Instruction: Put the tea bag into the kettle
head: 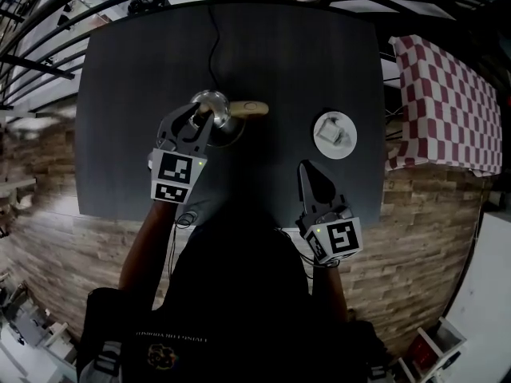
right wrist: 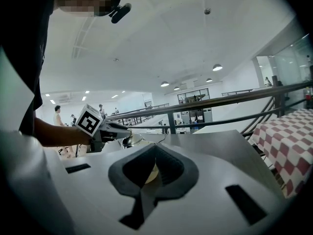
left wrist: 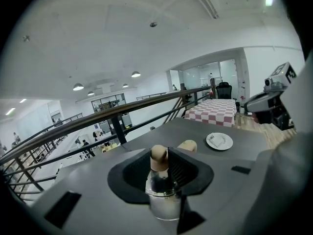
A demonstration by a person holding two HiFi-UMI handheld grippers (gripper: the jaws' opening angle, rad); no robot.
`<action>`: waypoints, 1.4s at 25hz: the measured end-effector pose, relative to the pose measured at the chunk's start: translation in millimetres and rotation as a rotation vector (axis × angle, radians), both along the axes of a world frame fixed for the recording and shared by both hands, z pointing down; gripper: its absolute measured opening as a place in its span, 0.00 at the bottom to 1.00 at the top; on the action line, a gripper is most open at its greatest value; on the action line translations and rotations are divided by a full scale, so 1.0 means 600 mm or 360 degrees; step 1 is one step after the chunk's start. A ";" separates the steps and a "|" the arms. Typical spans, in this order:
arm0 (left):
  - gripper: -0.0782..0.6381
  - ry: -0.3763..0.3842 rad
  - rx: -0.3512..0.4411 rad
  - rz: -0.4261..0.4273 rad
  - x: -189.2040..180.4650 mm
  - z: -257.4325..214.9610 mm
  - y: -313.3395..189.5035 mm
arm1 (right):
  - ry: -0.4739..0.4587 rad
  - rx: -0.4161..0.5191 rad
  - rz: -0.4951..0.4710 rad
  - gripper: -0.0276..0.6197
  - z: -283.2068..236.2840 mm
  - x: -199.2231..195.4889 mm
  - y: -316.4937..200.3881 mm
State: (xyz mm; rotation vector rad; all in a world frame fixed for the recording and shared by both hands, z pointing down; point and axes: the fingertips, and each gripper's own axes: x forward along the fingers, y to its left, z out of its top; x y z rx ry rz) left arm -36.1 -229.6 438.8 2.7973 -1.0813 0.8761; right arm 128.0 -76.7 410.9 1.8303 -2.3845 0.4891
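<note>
My left gripper (head: 201,120) is clamped on the kettle (head: 220,102) lid knob (left wrist: 158,153). My right gripper (head: 306,168) is closed on nothing. The tea bag (head: 334,131) lies on the plate (head: 349,145) right of the kettle, so I reckon pickup and drop both remain.

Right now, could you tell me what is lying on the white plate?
A pale tea bag lies on the plate, near its middle. Nothing else shows on it. The part of the plate under the tea bag is covered.
</note>
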 end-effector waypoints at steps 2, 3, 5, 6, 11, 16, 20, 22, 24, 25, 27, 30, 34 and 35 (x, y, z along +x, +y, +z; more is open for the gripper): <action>0.25 0.0007 0.0011 -0.0004 0.001 -0.003 0.000 | 0.0007 0.0012 0.0000 0.07 -0.002 0.002 0.001; 0.25 0.0010 0.0021 -0.0004 0.001 -0.007 0.001 | 0.0012 0.0023 -0.0003 0.07 -0.003 0.003 0.001; 0.25 0.0022 0.0044 -0.0003 0.003 -0.017 0.005 | 0.0006 0.0033 0.0002 0.07 -0.005 0.007 0.002; 0.25 0.0030 0.0055 -0.0004 0.005 -0.022 0.008 | 0.0002 0.0035 0.0003 0.07 -0.005 0.009 0.003; 0.25 0.0076 0.0095 -0.0011 0.006 -0.054 0.028 | 0.0018 0.0057 -0.0036 0.07 -0.006 0.009 0.008; 0.25 0.0107 0.0095 0.0022 0.007 -0.070 0.070 | 0.0029 0.0076 -0.0045 0.07 -0.006 0.007 0.016; 0.25 0.0134 0.0075 0.0070 0.023 -0.069 0.111 | 0.0066 0.0054 -0.0020 0.07 0.012 0.027 0.022; 0.25 0.0135 0.0058 0.0102 0.033 -0.064 0.132 | 0.0095 0.0039 0.0015 0.07 0.020 0.046 0.025; 0.25 0.0143 0.0031 0.0129 0.045 -0.058 0.153 | 0.0130 0.0025 0.0056 0.07 0.030 0.068 0.029; 0.25 0.0144 0.0025 0.0150 0.052 -0.055 0.161 | 0.0149 0.0016 0.0078 0.07 0.035 0.080 0.030; 0.25 0.0139 0.0032 0.0210 0.067 -0.050 0.176 | 0.0187 -0.0012 0.0124 0.07 0.049 0.105 0.032; 0.25 0.0143 0.0008 0.0259 0.088 -0.041 0.193 | 0.0230 -0.0051 0.0200 0.07 0.068 0.141 0.034; 0.25 0.0100 -0.0021 0.0302 0.107 -0.031 0.207 | 0.0265 -0.0105 0.0249 0.07 0.093 0.171 0.032; 0.25 0.0101 -0.0031 0.0311 0.110 -0.027 0.210 | 0.0274 -0.0118 0.0256 0.07 0.100 0.175 0.032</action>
